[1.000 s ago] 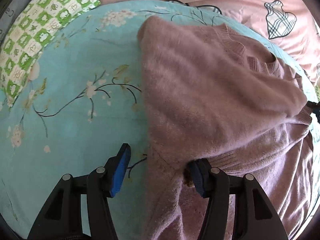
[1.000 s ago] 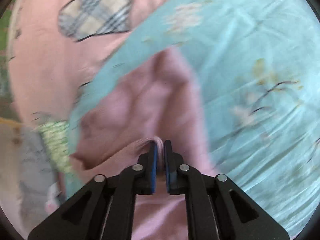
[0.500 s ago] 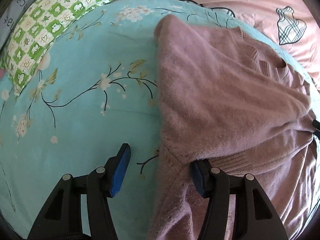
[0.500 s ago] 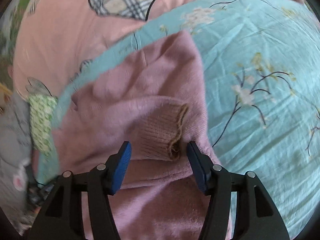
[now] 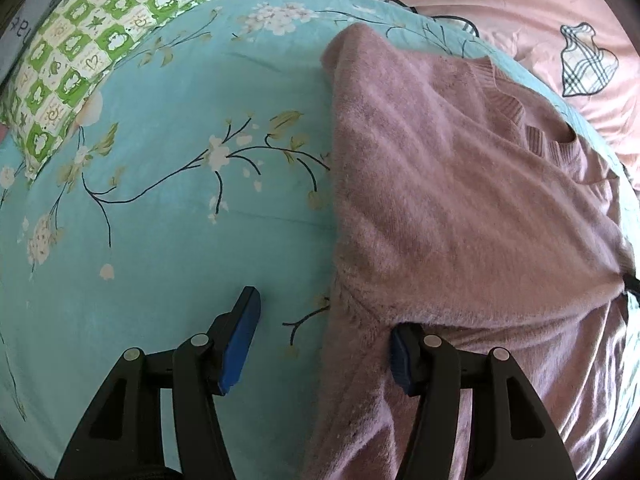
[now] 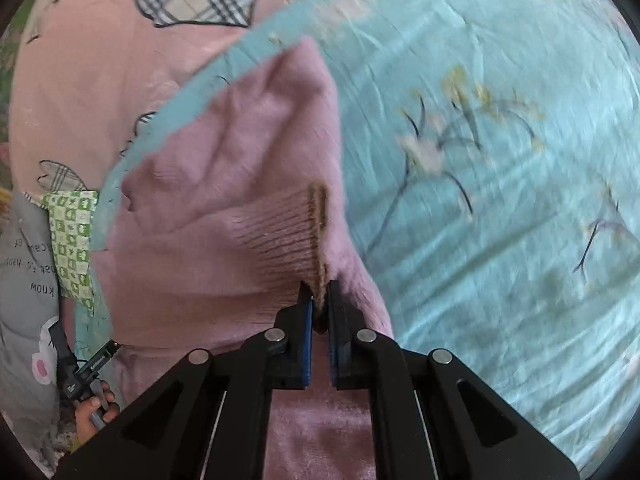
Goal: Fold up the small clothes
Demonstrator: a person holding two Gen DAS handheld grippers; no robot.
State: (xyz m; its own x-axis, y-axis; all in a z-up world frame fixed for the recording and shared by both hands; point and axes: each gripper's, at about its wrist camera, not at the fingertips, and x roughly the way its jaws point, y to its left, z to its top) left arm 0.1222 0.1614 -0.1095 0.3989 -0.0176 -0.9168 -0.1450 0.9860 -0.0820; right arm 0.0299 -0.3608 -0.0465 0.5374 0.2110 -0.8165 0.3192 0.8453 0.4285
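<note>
Your right gripper (image 6: 319, 312), lower centre: jaws pinching ribbed cuff (image 6: 288, 236) of fuzzy mauve knitted sweater (image 5: 460, 200) lying on turquoise floral bedsheet (image 5: 180, 220). Your left gripper (image 5: 320, 340): jaws spread, astride sweater edge.

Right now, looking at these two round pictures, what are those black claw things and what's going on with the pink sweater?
Each claw is a hand-held two-finger gripper with a wide-angle camera behind it, so each picture looks along one gripper's fingers. A pink sweater lies on a turquoise floral bedcover, beside a green checked pillow. The left gripper is open, straddling the sweater's edge without pinching it. The right gripper is shut on the sweater's ribbed cuff.
</note>
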